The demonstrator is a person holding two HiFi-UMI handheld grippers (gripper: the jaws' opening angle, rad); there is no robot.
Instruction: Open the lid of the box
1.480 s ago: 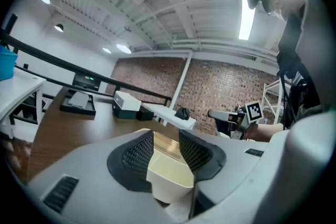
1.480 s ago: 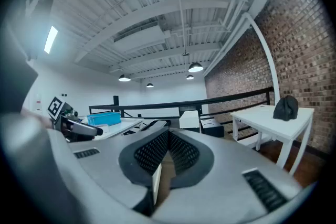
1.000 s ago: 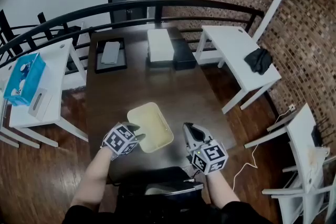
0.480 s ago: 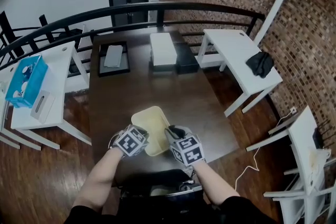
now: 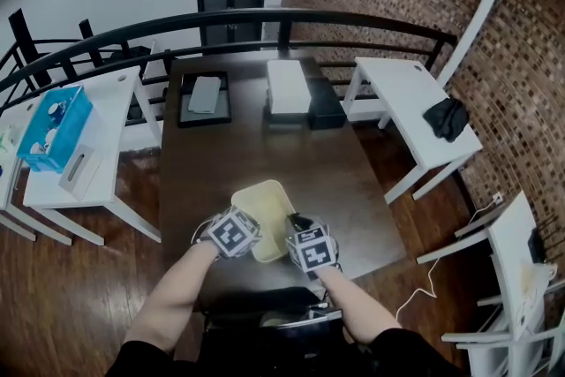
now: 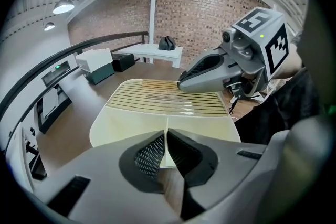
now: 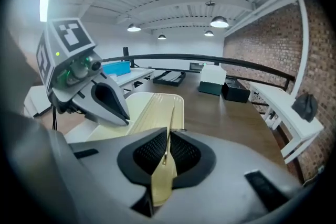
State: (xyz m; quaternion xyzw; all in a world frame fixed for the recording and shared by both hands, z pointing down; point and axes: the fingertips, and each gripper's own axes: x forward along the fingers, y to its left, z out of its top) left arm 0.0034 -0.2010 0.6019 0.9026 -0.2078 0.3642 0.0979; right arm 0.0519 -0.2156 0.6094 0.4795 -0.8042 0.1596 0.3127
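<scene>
A pale yellow box with a ribbed lid [image 5: 263, 206] lies near the front edge of the dark wooden table [image 5: 256, 154]. My left gripper [image 5: 250, 230] is at its near left corner, and my right gripper [image 5: 294, 227] at its near right corner. In the left gripper view the lid [image 6: 163, 97] stretches ahead, and the left gripper [image 6: 167, 136] is shut on a thin edge of it. In the right gripper view a thin yellow flap of the lid [image 7: 152, 107] stands between the jaws. The right gripper [image 7: 168, 152] is closing, with its pads pinching the flap.
A white box [image 5: 287, 86] and a black box [image 5: 325, 108] stand at the table's far end, next to a black tray [image 5: 205, 97]. White side tables flank it, the left one [image 5: 97, 146] bearing a blue tissue box [image 5: 55, 128]. A black railing [image 5: 265, 18] curves behind.
My right gripper has moved left from beside the box to its near right corner. The left gripper's open jaws have shut on the lid's edge, and both grippers now pinch the lid.
</scene>
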